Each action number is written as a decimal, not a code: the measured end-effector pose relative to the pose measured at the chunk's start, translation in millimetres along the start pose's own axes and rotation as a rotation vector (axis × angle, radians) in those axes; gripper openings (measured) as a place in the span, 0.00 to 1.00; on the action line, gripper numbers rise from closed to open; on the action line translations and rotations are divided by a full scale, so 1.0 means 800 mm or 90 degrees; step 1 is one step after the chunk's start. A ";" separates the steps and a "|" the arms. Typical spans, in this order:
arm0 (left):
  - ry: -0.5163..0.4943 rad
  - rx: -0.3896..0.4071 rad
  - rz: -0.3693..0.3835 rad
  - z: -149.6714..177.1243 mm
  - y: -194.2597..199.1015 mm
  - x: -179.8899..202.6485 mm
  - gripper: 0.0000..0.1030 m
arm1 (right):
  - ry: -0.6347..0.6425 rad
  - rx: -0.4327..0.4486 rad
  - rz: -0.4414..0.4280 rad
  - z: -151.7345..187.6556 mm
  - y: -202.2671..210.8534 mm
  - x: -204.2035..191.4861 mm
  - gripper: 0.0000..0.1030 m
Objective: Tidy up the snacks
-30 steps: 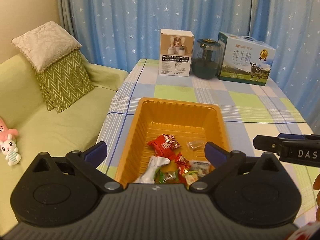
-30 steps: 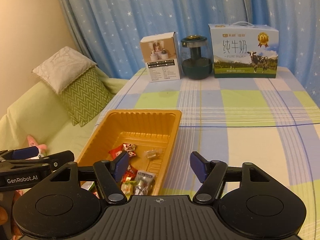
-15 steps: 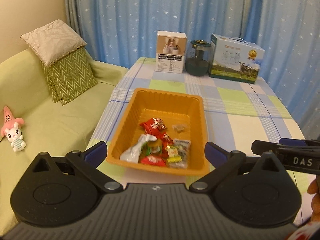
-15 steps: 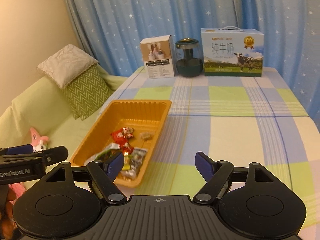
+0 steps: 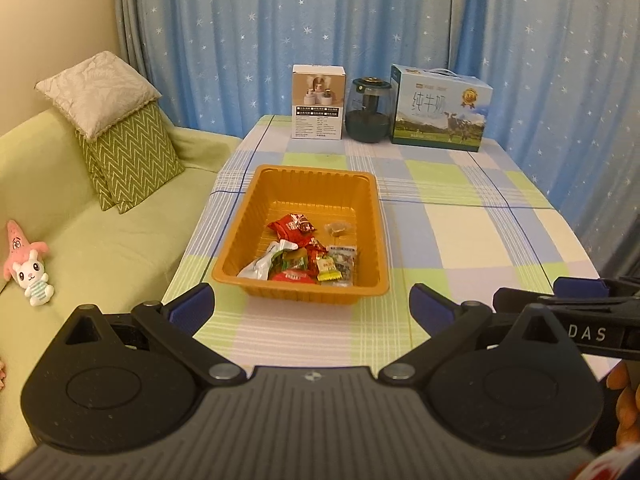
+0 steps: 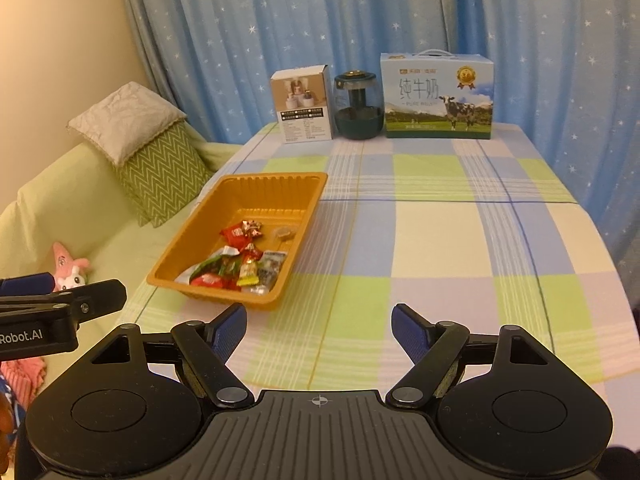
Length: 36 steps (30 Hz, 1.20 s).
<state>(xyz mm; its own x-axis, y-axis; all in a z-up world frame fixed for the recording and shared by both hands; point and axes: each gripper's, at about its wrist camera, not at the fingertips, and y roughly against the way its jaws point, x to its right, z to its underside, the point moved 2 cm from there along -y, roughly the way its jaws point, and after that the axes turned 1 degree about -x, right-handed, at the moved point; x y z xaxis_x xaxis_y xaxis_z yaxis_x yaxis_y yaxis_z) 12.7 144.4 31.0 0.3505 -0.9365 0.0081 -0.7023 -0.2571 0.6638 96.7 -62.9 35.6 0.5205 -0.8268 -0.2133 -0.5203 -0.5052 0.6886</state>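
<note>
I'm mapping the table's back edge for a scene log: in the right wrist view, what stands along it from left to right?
White product box → dark glass jar → milk carton box.

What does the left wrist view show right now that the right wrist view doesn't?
Only the left wrist view shows the left tongs from behind, open and empty, with the right tongs' side marked DAS at its right edge. Only the right wrist view shows the right tongs from behind, also open and empty, with the left tongs at its left edge. Both show the orange tray of snacks, the milk box, jar and plush toys.
</note>
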 end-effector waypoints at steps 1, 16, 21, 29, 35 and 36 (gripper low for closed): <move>0.002 0.000 0.002 0.003 0.004 0.000 1.00 | 0.000 0.000 0.004 0.003 0.005 -0.001 0.77; 0.011 -0.016 -0.001 0.042 0.030 0.004 1.00 | 0.015 -0.002 0.039 0.044 0.057 -0.004 0.78; -0.002 -0.012 -0.001 0.048 0.035 0.013 1.00 | 0.012 -0.001 0.042 0.052 0.063 -0.001 0.78; -0.007 -0.010 0.005 0.049 0.036 0.022 1.00 | 0.005 0.007 0.047 0.051 0.069 0.006 0.78; -0.001 -0.007 0.006 0.050 0.037 0.019 1.00 | 0.003 0.011 0.048 0.049 0.073 0.006 0.78; 0.000 -0.007 0.006 0.049 0.038 0.018 1.00 | 0.003 0.011 0.047 0.049 0.073 0.006 0.78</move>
<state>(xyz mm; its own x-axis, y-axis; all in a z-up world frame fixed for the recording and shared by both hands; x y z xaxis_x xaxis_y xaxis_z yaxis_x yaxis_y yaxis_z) -27.8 113.5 21.5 0.3440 -0.9389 0.0146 -0.6992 -0.2457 0.6714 42.6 -106.2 47.5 0.4836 -0.8608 -0.1587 -0.5694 -0.4471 0.6898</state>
